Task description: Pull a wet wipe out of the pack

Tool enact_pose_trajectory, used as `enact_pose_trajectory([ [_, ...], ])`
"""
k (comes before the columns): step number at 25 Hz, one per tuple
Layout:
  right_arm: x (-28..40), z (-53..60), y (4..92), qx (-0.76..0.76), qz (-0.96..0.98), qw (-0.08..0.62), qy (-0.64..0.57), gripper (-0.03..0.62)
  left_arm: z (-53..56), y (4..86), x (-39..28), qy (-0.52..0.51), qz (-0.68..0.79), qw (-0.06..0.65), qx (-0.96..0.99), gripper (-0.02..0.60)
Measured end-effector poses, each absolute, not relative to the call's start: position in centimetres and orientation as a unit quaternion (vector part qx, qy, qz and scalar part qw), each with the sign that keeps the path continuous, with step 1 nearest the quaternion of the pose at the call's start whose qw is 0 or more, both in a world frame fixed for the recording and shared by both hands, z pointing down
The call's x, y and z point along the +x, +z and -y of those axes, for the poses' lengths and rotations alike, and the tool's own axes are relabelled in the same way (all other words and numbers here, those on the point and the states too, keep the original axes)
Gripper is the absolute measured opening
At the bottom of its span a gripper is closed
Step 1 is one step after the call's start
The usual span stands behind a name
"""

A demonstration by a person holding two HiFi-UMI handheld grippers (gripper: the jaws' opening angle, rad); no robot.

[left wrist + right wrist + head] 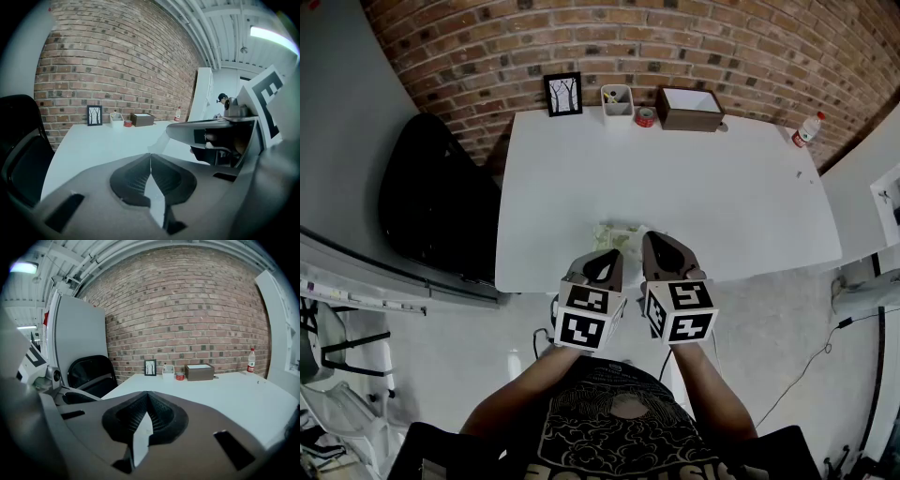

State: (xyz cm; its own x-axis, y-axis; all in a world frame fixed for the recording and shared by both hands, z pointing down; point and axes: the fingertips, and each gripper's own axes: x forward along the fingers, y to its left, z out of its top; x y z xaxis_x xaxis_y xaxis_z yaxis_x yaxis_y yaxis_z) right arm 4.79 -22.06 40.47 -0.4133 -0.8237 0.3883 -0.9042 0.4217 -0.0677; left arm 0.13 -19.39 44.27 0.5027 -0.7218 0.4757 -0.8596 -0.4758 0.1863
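Looking down from the head view, you hold the left gripper [602,269] and right gripper [667,255] side by side at the near edge of the white tabletop [694,178]. The pale green-patterned wet wipe pack [616,232] lies just ahead of and partly beneath their tips, likely so either can reach its opening. In the left gripper view, the dark ribbed jaws meet with nothing between them, and the pack is hidden below. In the right gripper view, the jaws are likewise pressed together and empty, so no wipe is out yet.
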Motion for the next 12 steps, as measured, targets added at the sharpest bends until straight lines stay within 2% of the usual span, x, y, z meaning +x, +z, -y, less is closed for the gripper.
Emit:
enact_pose_trajectory([
  [12,4.5,21.5,37.7,0.519,0.839,0.128,0.104,0.015,19.1,43.3,0.0,0.163,0.476,0.194,0.842,0.014],
])
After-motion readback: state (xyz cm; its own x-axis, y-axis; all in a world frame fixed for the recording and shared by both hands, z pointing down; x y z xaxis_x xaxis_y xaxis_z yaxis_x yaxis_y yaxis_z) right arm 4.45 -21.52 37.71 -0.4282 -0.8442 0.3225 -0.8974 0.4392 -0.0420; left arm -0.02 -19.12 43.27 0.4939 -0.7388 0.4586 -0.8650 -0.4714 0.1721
